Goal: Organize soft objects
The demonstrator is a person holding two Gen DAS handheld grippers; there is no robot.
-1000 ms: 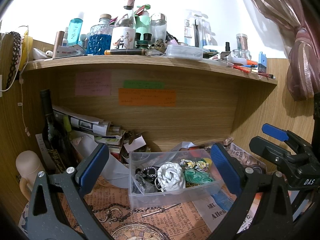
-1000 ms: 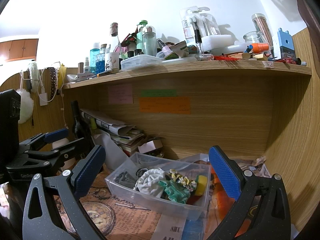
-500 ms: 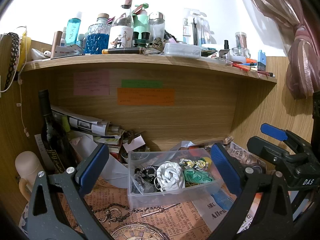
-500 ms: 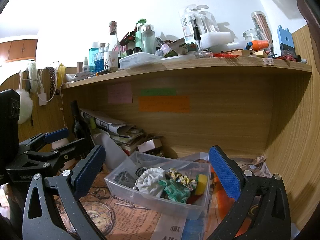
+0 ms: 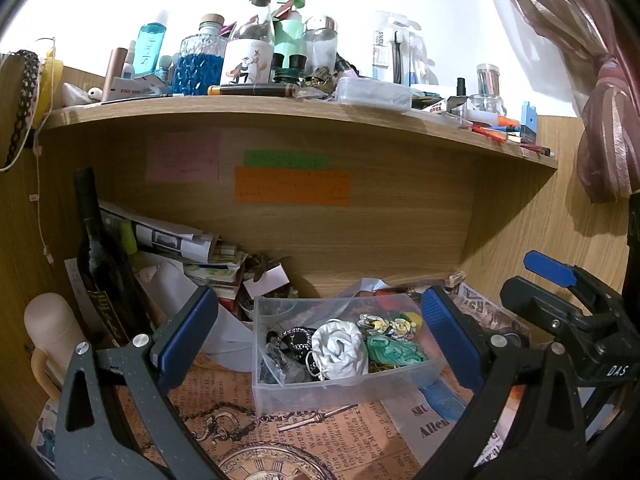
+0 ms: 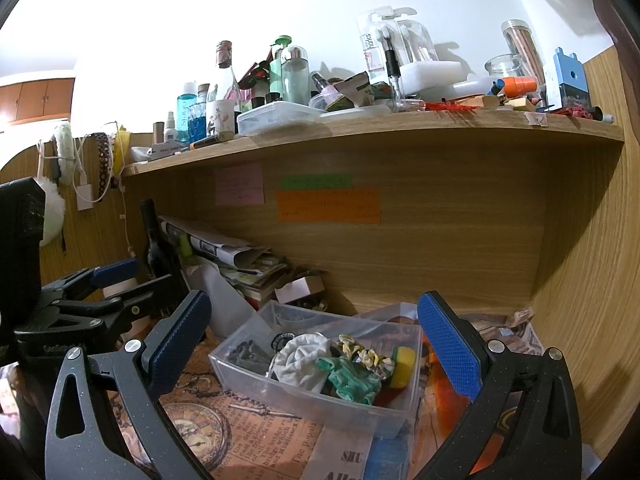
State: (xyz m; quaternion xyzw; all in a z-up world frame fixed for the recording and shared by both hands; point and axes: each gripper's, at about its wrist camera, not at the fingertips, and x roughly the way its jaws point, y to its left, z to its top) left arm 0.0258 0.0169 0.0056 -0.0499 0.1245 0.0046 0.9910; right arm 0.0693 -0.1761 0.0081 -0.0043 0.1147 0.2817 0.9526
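soft things, a white cloth [image 5: 340, 346] and a green cloth [image 5: 394, 352] among them, sit bunched in the clear bin [image 5: 340, 390] exactly as a second ago, with left claw [image 5: 320, 336] and right claw [image 6: 314, 344] both wide open, empty, barely shifted, so sorting shows no progress.

- A bin [image 5: 344, 390] on the surface [image 5: 320, 440] sits ahead between the left jaws.
- Scrunchies [image 5: 340, 346] lie inside it.
- A bottle [image 5: 100, 264] stands left, papers [image 5: 180, 240] behind.
- A shelf [image 5: 280, 110] spans overhead.
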